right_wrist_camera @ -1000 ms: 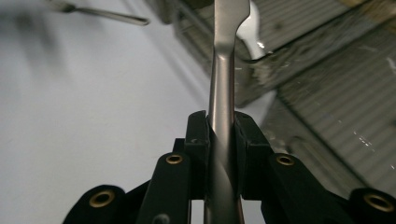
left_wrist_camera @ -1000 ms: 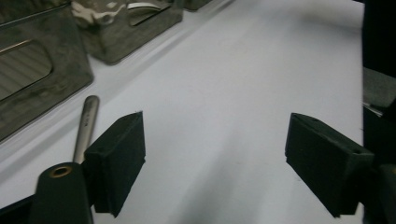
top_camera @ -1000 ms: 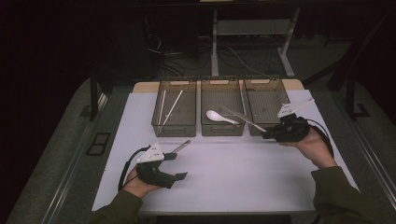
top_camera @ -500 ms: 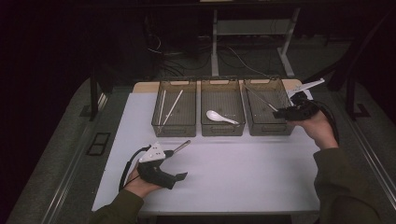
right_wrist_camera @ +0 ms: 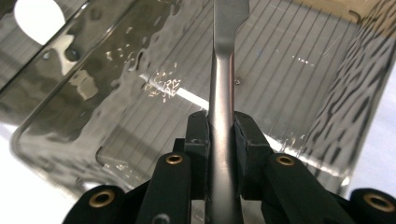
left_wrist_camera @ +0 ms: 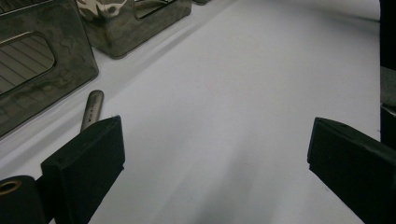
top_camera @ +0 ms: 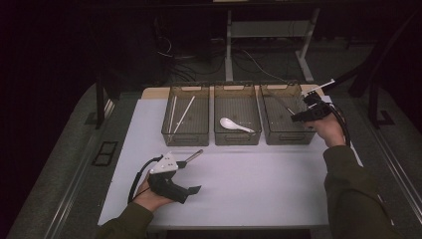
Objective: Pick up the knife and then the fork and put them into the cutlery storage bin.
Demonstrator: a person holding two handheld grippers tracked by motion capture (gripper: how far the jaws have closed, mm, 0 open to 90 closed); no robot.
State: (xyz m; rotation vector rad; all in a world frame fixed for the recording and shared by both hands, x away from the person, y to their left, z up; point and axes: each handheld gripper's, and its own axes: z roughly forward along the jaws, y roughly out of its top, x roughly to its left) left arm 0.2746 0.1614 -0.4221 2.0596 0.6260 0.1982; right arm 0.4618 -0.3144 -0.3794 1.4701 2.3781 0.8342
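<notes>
Near the front edge of the table [top_camera: 278, 199], the left gripper [top_camera: 191, 190] rests with its jaws spread wide; they have just been opening and nothing lies between them. Just beyond it, toward the trays, a metal utensil handle [left_wrist_camera: 92, 108] lies flat on the white surface, close to the front wall of the left tray [top_camera: 185, 138]. That piece looks like the next pick, so the left gripper should stay low and square to it rather than rush.

Farther back, 3 smoky plastic trays stand in a row: the left holds 2 chopsticks [top_camera: 183, 114], the middle a white spoon [top_camera: 235, 124].

At the far right, the right gripper [top_camera: 301, 117] is clamped on the handle of a metal utensil [right_wrist_camera: 223, 116], held over the right tray [top_camera: 287, 137]. The step in hand seems to be dropping it in there. To do it well, I would bring the far end down inside the walls first, lay the utensil lengthwise along the ribbed floor, and release only when it is low, so it neither bounces nor catches the rim.
</notes>
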